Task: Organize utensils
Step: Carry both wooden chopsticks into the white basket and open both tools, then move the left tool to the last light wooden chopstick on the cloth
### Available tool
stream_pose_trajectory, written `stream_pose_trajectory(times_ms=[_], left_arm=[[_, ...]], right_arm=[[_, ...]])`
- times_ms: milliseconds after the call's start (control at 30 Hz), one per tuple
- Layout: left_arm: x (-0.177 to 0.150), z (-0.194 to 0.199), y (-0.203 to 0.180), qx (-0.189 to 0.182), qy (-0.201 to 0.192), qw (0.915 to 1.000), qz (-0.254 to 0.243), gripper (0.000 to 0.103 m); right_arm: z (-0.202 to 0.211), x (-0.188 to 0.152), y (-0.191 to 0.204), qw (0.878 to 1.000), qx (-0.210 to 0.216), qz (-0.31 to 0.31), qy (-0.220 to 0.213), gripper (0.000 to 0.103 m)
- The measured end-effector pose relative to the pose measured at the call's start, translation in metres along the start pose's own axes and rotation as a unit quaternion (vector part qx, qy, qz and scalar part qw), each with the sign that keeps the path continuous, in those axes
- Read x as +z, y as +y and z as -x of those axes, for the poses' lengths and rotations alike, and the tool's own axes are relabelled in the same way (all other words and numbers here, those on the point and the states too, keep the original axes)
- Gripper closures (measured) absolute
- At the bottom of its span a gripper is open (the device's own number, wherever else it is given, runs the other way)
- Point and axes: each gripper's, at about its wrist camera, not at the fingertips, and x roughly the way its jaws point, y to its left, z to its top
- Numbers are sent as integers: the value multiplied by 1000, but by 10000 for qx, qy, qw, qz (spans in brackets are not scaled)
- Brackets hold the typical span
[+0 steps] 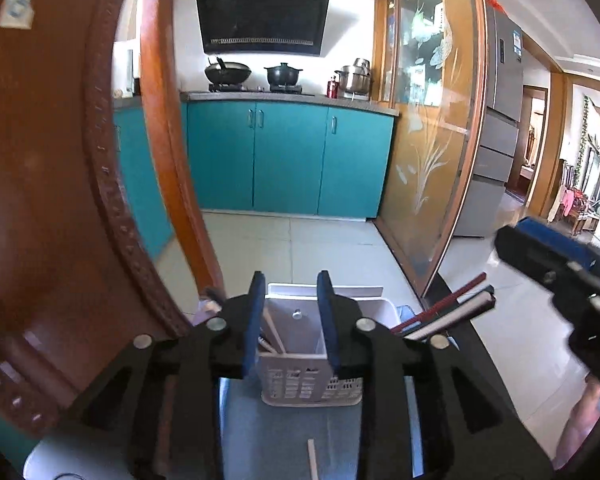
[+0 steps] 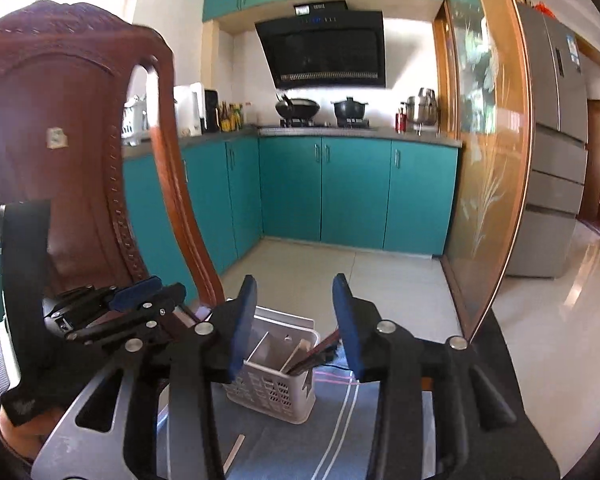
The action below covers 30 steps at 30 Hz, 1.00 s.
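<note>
A white perforated utensil caddy (image 1: 308, 384) (image 2: 268, 388) stands on a blue-grey cloth (image 1: 284, 432) (image 2: 340, 432). Pale wooden chopsticks (image 1: 270, 336) stand in its left compartment. Dark red chopsticks (image 1: 440, 310) (image 2: 312, 354) lean out of its right side. One loose wooden chopstick (image 1: 312, 460) (image 2: 235, 452) lies on the cloth in front. My left gripper (image 1: 290, 284) (image 2: 136, 300) is open just short of the caddy, nothing between its blue pads. My right gripper (image 2: 295, 280) (image 1: 548, 264) is open too, to the right of the left one, pads touching nothing.
A carved wooden chair back (image 1: 40, 160) (image 2: 60, 120) rises close on the left. The dark table edge runs just beyond the caddy, with tiled floor past it. A glass sliding door (image 1: 432, 120) stands to the right, teal kitchen cabinets (image 2: 352, 192) behind.
</note>
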Motion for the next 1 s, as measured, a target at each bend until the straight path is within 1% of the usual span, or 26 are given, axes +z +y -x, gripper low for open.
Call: stream_pose_trajectory(times_ms=[33,67,100,133,167,200,233,300,367,400,467,533,633,667,733,833,1000], left_arm=[[-2,7,2,55,-5,10000,8,73],[-4,13,4,98,1,9999,34,69],[-6,19,6,137,11,9999,76,68],[-11,27,9,157,21,9998,139,63],[-16,33,11,145,42,9997,184,55],[-24,38,13,76,128,9997,209,51],[-33,39,12,-15,285,9995,162,46],[-56,36,8,-135,655,9978,7,46],[-82,27,0,-159,1032,9944,-182,46],[-90,24,-1,-177,1144,9930,-231,46],[-118,11,-5,-257,1590,9866,-265,46],[-135,-2,-6,-334,1935,9803,-220,46],[-154,-16,-11,-286,2280,9728,-293,46],[-157,-20,-12,-248,2359,9710,-308,46],[-162,-31,-15,-232,2548,9662,-310,46],[-173,-45,-20,-204,2733,9611,-331,45],[-191,-70,-31,-104,3017,9521,-496,45]], right_arm=[[8,-2,0,10000,17,4,-29,63],[18,-6,-1,10000,58,10,-57,63],[28,-12,-1,9999,107,30,-73,63],[35,-18,-2,9999,129,61,-83,63],[41,-25,-3,9998,129,106,-94,61],[47,-34,-4,9998,76,135,-92,54],[50,-41,-7,9999,6,126,-64,52],[50,-56,-15,9998,-116,-19,129,50],[45,-75,-28,9982,-58,-332,498,50],[41,-83,-34,9968,-48,-448,661,50],[30,-105,-44,9923,-232,-607,1054,50],[18,-124,-51,9855,-438,-687,1488,50],[1,-148,-53,9743,-534,-638,2093,50],[-4,-152,-51,9716,-586,-566,2220,50],[-9,-162,-49,9671,-696,-470,2401,50],[-13,-177,-50,9619,-661,-545,2598,50],[-14,-184,-55,9579,-661,-720,2698,48]])
